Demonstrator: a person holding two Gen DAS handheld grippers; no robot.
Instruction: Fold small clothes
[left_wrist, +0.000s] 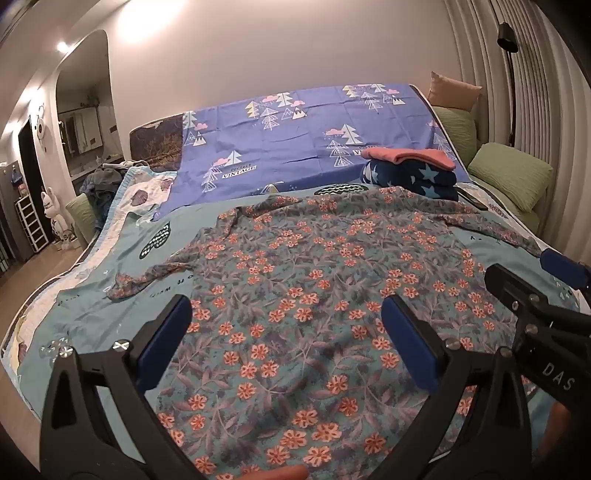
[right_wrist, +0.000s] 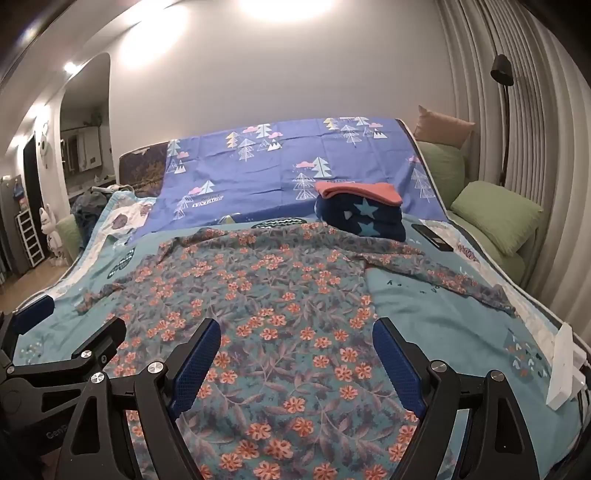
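purple sheet (left_wrist: 295, 147) reads "vintage"; right claw (left_wrist: 554, 288) marked "das".

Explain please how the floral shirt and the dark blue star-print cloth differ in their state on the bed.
The floral shirt lies spread flat with sleeves out; the star-print cloth is folded into a thick bundle. The shirt is near the open grippers; the bundle sits farther back. A folded pink garment rests on the bundle; nothing lies on the shirt. Both rest on the teal quilt.
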